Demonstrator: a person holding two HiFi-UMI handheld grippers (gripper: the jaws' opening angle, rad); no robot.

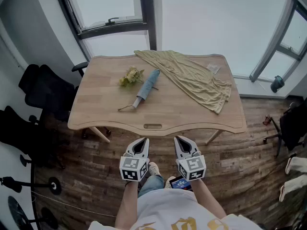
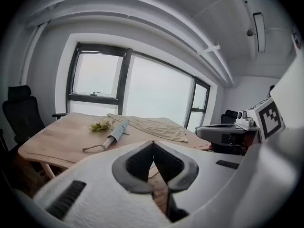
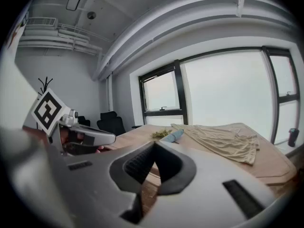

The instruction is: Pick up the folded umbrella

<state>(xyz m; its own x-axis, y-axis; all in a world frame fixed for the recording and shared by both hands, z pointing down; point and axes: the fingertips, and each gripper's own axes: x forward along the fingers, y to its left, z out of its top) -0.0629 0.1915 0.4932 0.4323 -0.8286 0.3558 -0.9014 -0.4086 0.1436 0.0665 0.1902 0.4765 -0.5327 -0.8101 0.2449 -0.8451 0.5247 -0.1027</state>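
The folded umbrella (image 1: 146, 88) is pale blue with a light handle and a loop strap, lying slantwise on the wooden table (image 1: 96, 114) left of centre. It also shows far off in the left gripper view as the umbrella (image 2: 115, 134) and in the right gripper view as the umbrella (image 3: 174, 136). My left gripper (image 1: 140, 143) and right gripper (image 1: 183, 142) hover side by side short of the table's near edge, well apart from the umbrella. Both are shut with nothing between the jaws: left gripper (image 2: 153, 144), right gripper (image 3: 155, 145).
A small bunch of yellow-green flowers (image 1: 131, 76) lies just left of the umbrella. A beige cloth (image 1: 196, 78) is spread across the table's right half. Black office chairs (image 1: 45, 90) stand to the left; another chair (image 1: 290, 123) stands at right. Windows run behind the table.
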